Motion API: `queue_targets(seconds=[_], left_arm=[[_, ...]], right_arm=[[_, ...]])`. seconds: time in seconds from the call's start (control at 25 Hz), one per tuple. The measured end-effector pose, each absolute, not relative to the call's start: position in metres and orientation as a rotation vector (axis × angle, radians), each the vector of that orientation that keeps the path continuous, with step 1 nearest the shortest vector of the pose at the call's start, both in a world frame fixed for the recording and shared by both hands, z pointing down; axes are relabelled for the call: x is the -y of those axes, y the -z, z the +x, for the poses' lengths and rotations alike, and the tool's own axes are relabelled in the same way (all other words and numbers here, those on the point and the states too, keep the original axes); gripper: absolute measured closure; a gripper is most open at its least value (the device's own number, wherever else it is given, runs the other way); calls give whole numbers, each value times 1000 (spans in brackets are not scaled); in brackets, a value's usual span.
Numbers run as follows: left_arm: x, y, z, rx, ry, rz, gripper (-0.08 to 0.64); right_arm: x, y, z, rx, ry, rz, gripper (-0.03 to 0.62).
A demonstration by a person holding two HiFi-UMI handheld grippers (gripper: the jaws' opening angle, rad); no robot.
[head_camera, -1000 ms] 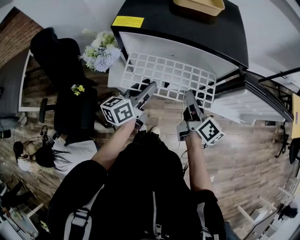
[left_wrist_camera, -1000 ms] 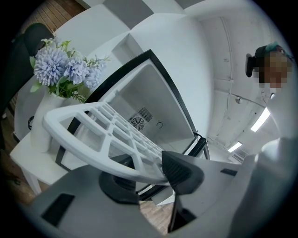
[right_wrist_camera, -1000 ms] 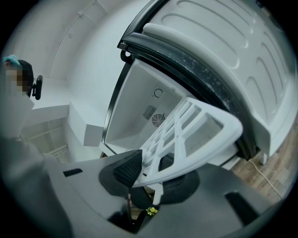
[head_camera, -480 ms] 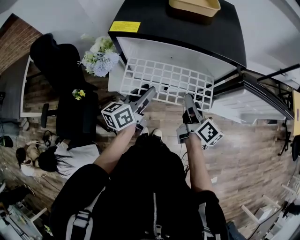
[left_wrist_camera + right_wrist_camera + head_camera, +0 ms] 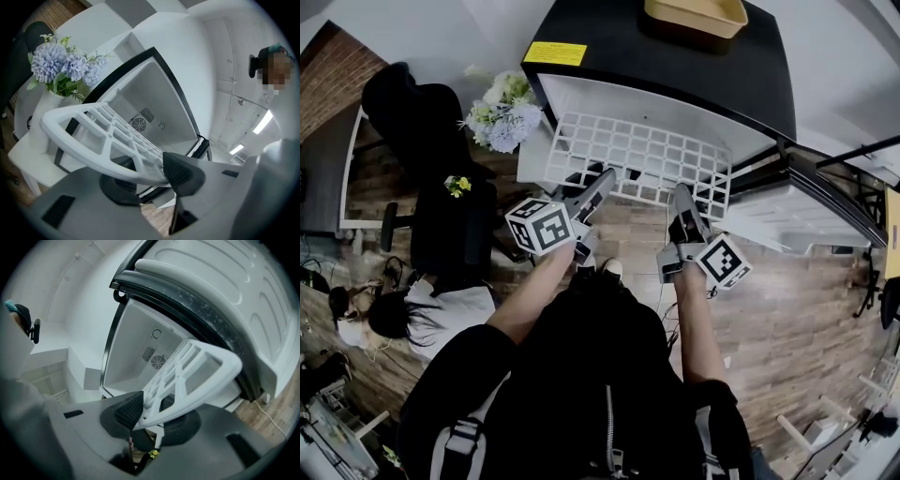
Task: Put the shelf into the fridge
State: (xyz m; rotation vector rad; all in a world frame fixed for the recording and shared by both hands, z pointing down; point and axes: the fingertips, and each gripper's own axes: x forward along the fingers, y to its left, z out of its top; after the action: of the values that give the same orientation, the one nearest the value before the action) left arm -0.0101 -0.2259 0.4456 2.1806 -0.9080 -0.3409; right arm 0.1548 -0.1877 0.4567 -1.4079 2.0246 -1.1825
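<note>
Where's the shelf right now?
Head view, centre: the shelf hangs at the open fridge, right of the flowers, near edge clamped by the left gripper and right gripper.

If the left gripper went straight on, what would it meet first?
Likely nothing before the fridge's back wall: the left gripper, shut on the shelf, points into the open compartment near the fan grille. Depth is hard to judge.

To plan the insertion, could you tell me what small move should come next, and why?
Probably slide the white grid shelf straight forward into the open fridge: both the left gripper and right gripper clamp its near edge, with its far edge at the opening.
</note>
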Motion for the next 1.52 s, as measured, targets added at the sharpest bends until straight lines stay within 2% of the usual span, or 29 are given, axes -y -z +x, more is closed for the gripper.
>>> queue_targets(seconds=[1.52], left_arm=[[294,-445,4,927,329,2180,396]], right_arm=[[251,-460,172,-2010,1184,-1462,482]])
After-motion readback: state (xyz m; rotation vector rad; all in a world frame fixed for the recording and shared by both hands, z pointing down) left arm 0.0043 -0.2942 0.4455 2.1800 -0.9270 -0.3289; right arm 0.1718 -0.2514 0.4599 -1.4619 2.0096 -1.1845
